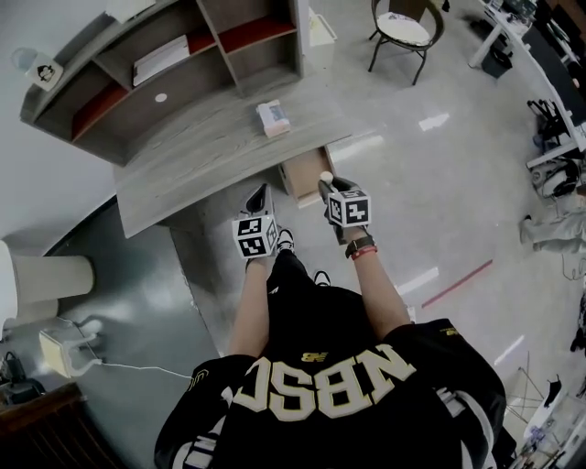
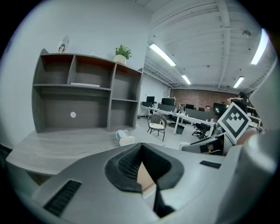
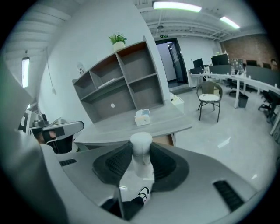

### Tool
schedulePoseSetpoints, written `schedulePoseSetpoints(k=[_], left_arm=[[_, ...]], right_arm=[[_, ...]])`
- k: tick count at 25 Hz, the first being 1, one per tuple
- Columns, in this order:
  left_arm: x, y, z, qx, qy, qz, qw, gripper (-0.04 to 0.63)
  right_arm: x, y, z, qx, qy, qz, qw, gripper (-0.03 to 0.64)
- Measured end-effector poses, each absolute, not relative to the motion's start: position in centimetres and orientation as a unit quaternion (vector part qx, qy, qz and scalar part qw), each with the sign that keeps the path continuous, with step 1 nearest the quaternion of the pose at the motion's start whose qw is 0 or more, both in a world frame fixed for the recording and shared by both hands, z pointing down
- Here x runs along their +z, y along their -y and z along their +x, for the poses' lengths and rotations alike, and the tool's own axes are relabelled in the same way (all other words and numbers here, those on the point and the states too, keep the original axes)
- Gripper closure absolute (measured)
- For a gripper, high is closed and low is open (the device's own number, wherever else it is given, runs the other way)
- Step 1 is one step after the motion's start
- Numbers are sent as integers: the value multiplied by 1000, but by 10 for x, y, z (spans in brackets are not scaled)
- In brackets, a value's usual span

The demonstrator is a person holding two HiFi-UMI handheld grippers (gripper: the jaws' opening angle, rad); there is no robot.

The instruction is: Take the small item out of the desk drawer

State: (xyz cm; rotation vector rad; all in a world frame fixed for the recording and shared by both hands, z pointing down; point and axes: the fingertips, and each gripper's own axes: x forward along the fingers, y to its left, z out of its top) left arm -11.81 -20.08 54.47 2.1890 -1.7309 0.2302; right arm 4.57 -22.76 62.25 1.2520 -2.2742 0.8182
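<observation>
My right gripper (image 1: 327, 185) is shut on a small white, bottle-shaped item (image 1: 326, 177), held just above the open tan drawer (image 1: 300, 176) at the grey desk's (image 1: 201, 156) front edge. In the right gripper view the white item (image 3: 141, 154) stands upright between the black pads (image 3: 114, 164), and the drawer (image 3: 165, 140) shows behind it. My left gripper (image 1: 259, 198) hovers to the left of the drawer, over the floor by the desk edge. Its jaws (image 2: 141, 148) meet at the tips with nothing between them.
A tissue box (image 1: 273, 117) lies on the desk near the drawer. A grey shelf unit (image 1: 156, 64) stands at the desk's back. A round chair (image 1: 406, 27) is on the floor beyond. A white pillar (image 1: 41, 279) and a small appliance (image 1: 62, 353) stand at left.
</observation>
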Motion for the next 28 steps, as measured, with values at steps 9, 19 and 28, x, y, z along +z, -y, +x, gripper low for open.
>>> schedulePoseSetpoints(k=[9, 19, 28], left_arm=[[484, 205, -121, 61, 623, 773, 103, 583], [387, 210, -127, 0, 653, 757, 27, 583], [336, 204, -134, -7, 659, 752, -10, 583]], right_arm=[[529, 245, 55, 217, 840, 475, 144, 480], [431, 249, 56, 139, 856, 492, 71, 480], [356, 239, 61, 39, 851, 523, 33, 480]])
